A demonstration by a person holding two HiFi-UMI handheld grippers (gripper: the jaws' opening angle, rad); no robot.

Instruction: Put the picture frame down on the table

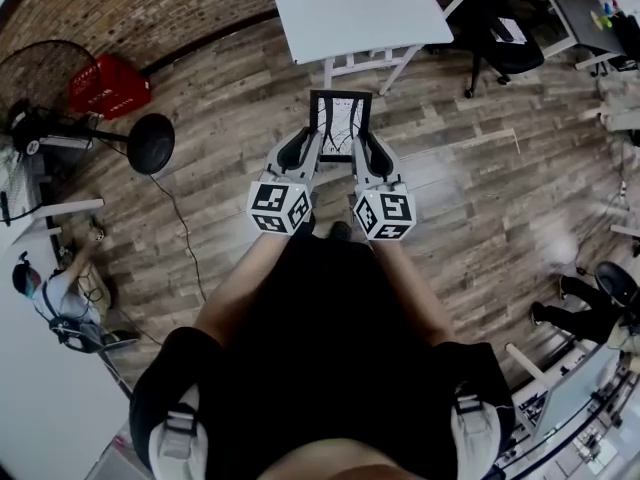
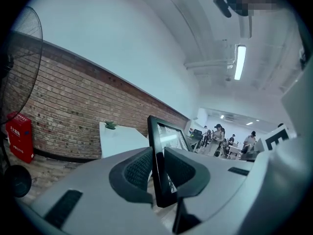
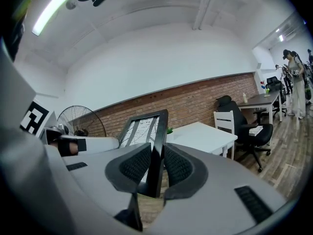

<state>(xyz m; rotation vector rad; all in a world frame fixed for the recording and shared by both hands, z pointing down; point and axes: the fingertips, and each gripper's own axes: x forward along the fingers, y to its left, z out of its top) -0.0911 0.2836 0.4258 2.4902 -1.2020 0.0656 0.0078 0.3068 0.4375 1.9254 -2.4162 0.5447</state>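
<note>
A black picture frame (image 1: 339,124) with a pale line drawing hangs in the air between both grippers, over the wooden floor. My left gripper (image 1: 303,149) is shut on the frame's left edge (image 2: 157,165). My right gripper (image 1: 369,152) is shut on its right edge (image 3: 156,155). The frame stands roughly upright, tilted a little away from me. A white table (image 1: 350,10) lies just ahead of the frame, and shows beyond it in the left gripper view (image 2: 120,137) and the right gripper view (image 3: 203,136).
A black floor fan (image 1: 45,93) and a red basket (image 1: 108,85) stand at the left by the brick wall. Black office chairs (image 1: 505,43) sit right of the table. A cable (image 1: 180,228) trails across the floor. Other desks and people are at the right.
</note>
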